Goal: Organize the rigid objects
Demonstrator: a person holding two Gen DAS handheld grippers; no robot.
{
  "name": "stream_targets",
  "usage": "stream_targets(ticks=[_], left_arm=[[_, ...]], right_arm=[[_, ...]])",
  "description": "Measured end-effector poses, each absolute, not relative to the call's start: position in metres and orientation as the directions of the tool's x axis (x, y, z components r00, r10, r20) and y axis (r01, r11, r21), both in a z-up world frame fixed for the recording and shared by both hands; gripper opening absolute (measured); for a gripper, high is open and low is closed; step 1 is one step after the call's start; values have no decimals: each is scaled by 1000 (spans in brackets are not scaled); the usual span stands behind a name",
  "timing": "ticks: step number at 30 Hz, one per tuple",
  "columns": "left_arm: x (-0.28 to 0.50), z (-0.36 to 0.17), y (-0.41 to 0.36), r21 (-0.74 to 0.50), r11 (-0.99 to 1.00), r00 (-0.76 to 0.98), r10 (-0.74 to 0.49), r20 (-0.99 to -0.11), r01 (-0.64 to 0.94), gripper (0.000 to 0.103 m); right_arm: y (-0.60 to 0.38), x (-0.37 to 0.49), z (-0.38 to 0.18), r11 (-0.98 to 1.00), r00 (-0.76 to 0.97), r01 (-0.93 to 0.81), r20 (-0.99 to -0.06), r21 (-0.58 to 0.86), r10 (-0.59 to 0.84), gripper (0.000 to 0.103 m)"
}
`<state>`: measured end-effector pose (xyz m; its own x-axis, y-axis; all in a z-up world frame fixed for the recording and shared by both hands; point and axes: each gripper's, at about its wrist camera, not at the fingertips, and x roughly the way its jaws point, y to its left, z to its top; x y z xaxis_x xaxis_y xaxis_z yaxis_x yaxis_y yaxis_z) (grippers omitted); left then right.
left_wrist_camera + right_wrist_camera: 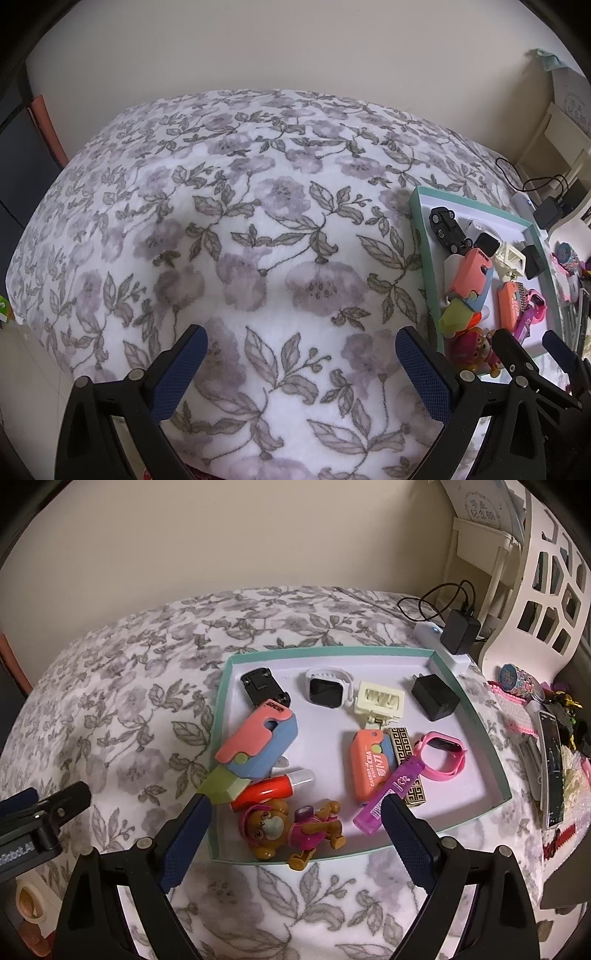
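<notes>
Between my right gripper's (295, 834) spread jaws sits one toy dog (291, 825); beyond it I count two carrot knives (258, 744), two watches (327, 688). Left gripper (301, 354) gapes empty over bedspread (258, 221).

Toys in tray (476, 716) on blanket (129, 701); charger (460, 631) behind tray.

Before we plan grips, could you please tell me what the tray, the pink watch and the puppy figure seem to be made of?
Tray: probably cardboard, matte; thin flat teal walls, white floor.
Pink watch: soft-looking strap, likely silicone or plastic; dark glossy screen.
Puppy figure: hard moulded plastic, slightly shiny, with painted colours.
</notes>
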<state>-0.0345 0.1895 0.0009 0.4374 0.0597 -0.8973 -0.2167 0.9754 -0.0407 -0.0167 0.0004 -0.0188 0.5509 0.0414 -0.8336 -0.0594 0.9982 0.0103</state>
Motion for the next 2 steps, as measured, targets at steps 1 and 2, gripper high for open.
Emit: stream_targets(ticks=[1, 2], left_arm=[[-35, 1, 190, -42, 975, 436, 58, -898, -217, 103], [-34, 0, 190, -42, 975, 434, 58, -899, -217, 103]], right_arm=[[1, -17, -18, 998, 555, -63, -831, 9, 42, 93], [1, -17, -18, 998, 555, -68, -831, 8, 44, 93]])
